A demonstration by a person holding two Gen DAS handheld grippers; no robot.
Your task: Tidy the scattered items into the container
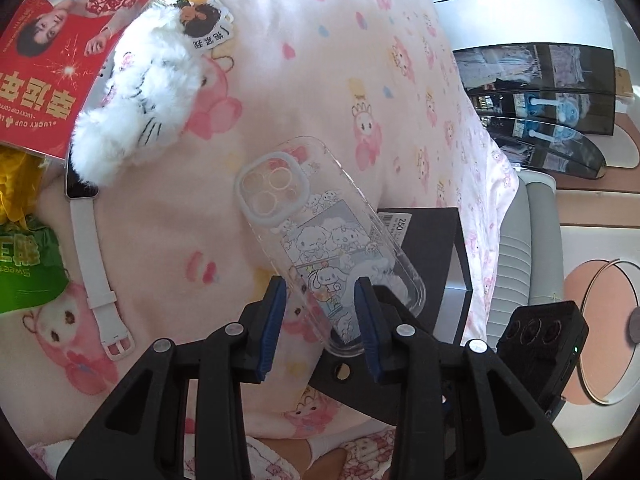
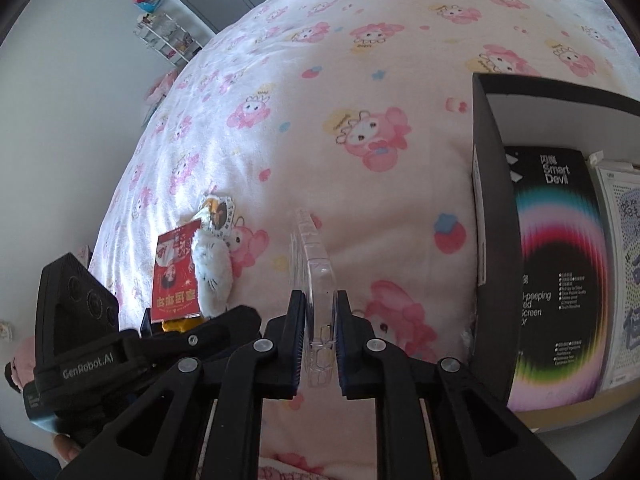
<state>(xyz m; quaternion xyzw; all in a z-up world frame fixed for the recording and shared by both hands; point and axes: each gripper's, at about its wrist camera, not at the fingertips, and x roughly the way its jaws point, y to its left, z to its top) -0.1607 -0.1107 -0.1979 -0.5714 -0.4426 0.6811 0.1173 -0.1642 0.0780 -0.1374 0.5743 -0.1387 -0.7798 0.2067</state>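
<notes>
The right gripper [image 2: 318, 344] has its fingers [image 2: 294, 344] closed on the near end of a clear phone case [image 2: 318, 280], holding it on edge above the pink cartoon-print bed [image 2: 360, 60]. The left gripper [image 1: 322, 320] has its fingers [image 1: 276, 320] parted either side of the same case [image 1: 320, 232]; whether they touch it I cannot tell. Just right of the case stands the black box [image 2: 492, 240], open, with packaged items inside. Far left on the bed lie a white plush cat [image 1: 140, 100], a red card [image 1: 52, 60] and a white watch [image 1: 92, 248].
</notes>
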